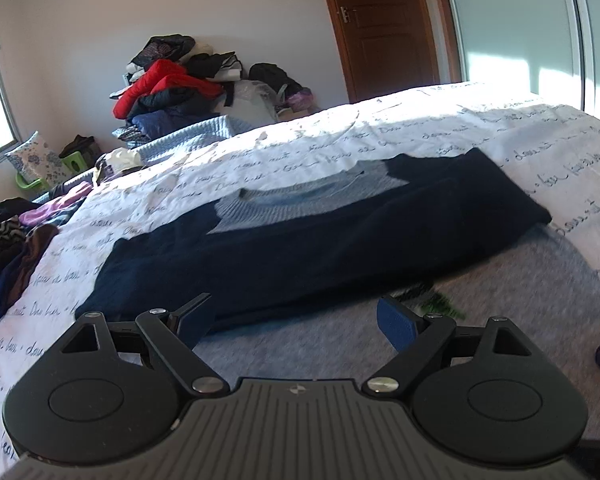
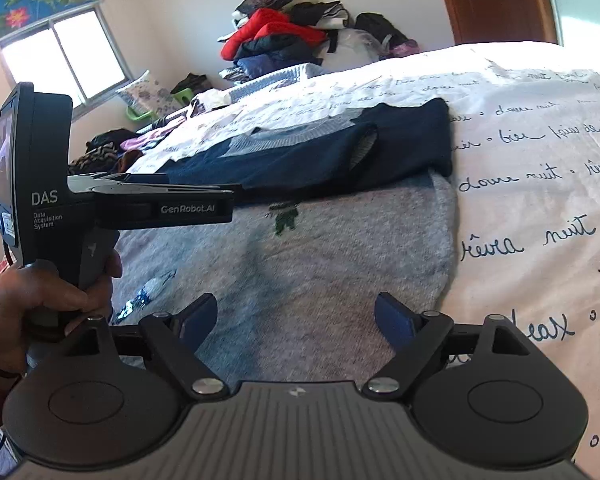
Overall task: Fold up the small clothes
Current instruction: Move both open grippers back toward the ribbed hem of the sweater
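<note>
A small sweater (image 1: 380, 332) lies flat on the bed (image 1: 520, 148), in the near half of the cover. Its body is a soft, fuzzy grey knit with a small dark green motif (image 2: 286, 216) on the chest, and its navy sleeves (image 1: 300, 240) are folded across the upper part as broad dark bands, leaving a triangle of ribbed light grey collar (image 1: 284, 204) showing at the far side. The lower grey part ends in a rounded edge on the right.

The bed cover is white, slightly wrinkled cotton printed with lines of dark cursive writing, brightly sunlit at the far right.

The left gripper (image 1: 296, 320) hovers over the near grey part of the sweater, its blue-padded jaws spread wide with nothing between them. In the right wrist view it appears from the side as a black plastic handle held in a hand (image 2: 40, 300). The right gripper (image 2: 296, 320) is likewise over the grey knit, jaws wide apart and empty.

At the far left of the bed sits a loose heap of clothes (image 1: 8, 236), and against the far wall a taller pile of garments (image 1: 172, 84) topped by a puffy red jacket. A brown panelled wooden door (image 1: 380, 20) stands at the far right.
</note>
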`<state>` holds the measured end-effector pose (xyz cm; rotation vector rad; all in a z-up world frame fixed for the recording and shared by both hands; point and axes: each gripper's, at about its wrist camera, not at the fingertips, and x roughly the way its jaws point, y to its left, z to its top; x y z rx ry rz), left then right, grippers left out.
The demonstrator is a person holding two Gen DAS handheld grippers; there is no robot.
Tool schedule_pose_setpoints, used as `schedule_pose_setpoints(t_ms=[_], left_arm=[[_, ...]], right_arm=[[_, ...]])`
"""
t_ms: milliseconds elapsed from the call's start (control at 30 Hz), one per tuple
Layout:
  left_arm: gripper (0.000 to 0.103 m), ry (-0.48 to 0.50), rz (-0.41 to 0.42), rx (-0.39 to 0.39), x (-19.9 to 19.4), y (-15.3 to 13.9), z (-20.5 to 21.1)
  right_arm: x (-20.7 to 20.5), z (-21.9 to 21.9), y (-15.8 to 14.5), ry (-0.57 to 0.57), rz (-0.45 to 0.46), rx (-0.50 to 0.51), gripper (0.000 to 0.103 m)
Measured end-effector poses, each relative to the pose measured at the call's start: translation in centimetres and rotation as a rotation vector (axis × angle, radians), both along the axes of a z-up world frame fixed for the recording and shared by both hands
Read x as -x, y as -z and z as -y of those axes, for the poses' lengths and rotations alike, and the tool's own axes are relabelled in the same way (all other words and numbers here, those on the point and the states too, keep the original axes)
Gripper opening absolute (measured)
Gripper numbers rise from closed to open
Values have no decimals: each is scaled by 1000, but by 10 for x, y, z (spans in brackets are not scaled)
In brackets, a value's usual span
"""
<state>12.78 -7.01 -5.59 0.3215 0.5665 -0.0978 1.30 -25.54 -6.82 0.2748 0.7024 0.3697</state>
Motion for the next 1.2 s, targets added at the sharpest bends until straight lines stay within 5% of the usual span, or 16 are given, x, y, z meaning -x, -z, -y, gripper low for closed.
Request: schedule_pose_setpoints(t_ms=[367,600,733,1200], left_arm=[[87,-128,102,33,72,-2,-81],[89,-263,96,106,104,-6,-149],[89,-294,74,162,119,-7,-170],[89,-185,39,161,161,-4,-130]], right_arm=[[14,-46,-22,-15,272,246,90],[31,-67,-9,-155,189,363,90],[55,-54,-5,-181,115,348,90],[122,-40,-32,-123,134,327,91]])
